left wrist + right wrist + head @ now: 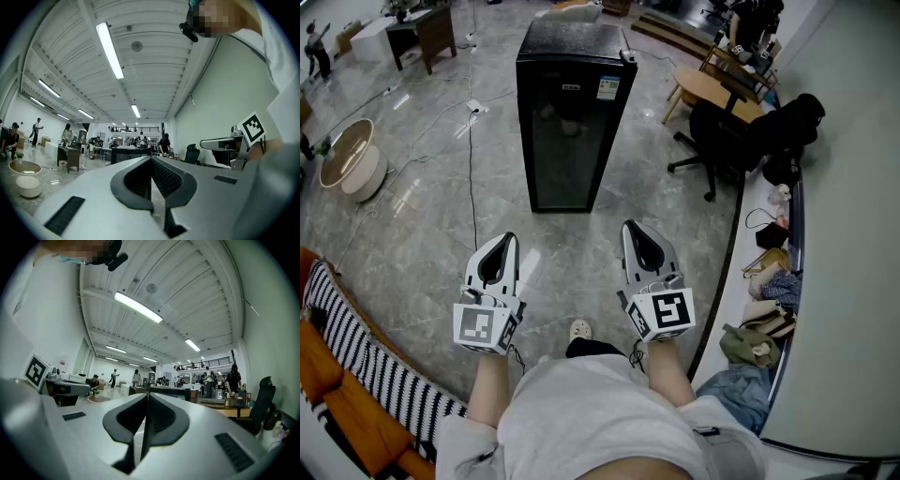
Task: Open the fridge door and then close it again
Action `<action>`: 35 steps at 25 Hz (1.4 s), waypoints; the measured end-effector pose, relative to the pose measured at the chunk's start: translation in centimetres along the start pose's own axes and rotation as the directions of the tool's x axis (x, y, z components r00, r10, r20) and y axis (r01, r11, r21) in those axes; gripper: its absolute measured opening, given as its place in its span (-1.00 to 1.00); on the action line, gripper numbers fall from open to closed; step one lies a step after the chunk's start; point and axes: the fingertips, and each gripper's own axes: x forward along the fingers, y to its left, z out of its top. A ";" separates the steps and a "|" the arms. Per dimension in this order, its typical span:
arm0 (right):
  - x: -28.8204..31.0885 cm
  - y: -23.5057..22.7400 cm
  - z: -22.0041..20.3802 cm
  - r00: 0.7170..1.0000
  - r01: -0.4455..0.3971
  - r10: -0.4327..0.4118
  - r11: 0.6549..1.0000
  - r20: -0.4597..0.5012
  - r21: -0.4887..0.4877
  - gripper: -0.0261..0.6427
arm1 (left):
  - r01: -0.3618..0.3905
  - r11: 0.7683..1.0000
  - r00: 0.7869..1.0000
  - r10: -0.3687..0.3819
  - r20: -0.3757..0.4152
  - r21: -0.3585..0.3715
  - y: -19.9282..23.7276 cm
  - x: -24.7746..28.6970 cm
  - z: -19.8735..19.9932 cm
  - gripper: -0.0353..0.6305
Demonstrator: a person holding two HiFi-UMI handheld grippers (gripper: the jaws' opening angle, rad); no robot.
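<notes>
My left gripper (509, 239) and right gripper (630, 229) are both pressed together, empty, well short of the tall black glass-doored fridge (572, 112) ahead; reaching its door unopened, they could skid off

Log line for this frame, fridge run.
phase: before approach | fridge: closed, untouched | left tool: shut, empty | right tool: shut, empty | both held short of fridge

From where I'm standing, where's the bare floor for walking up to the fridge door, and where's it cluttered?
The floor between you and the fridge is bare. A black cable borders it on the left, the office chair on the right. The ledge along the right wall is crowded with bags and clothes.
</notes>
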 end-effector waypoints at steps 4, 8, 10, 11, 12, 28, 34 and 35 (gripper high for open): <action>-0.3 0.4 0.2 1.000 -0.002 0.002 1.000 0.000 0.004 -0.85 | -0.009 1.000 1.000 0.009 -0.019 0.002 0.0 -0.4 0.2 -0.85; -0.4 0.8 0.2 1.000 -0.008 0.008 1.000 0.002 0.007 -0.85 | -0.012 1.000 1.000 0.012 -0.019 0.006 0.0 -0.6 0.1 -0.85; -0.2 0.8 0.1 1.000 -0.015 0.015 1.000 0.002 0.007 -0.85 | -0.013 1.000 1.000 0.013 -0.012 0.008 0.2 -0.6 -0.1 -0.85; 0.0 0.9 0.0 1.000 -0.017 0.017 1.000 0.002 0.007 -0.85 | -0.014 1.000 1.000 0.014 -0.010 0.010 0.3 -0.4 -0.2 -0.85; 0.3 0.8 -0.1 1.000 -0.020 0.020 1.000 0.002 0.006 -0.85 | -0.015 1.000 1.000 0.015 -0.010 0.011 0.4 -0.3 -0.2 -0.85; 6.0 -3.9 -1.3 0.998 -0.065 0.065 0.998 0.022 0.017 -0.85 | -0.066 0.998 0.998 0.066 0.002 0.003 1.8 6.4 -1.1 -0.85; 8.0 -6.3 -2.1 0.997 -0.080 0.080 0.997 0.019 0.020 -0.85 | -0.085 0.996 0.996 0.085 0.012 -0.007 1.6 9.2 -1.2 -0.85; 8.4 -6.6 -2.2 0.997 -0.078 0.077 0.997 0.017 0.026 -0.85 | -0.088 0.996 0.996 0.088 0.007 -0.009 1.7 9.5 -1.2 -0.85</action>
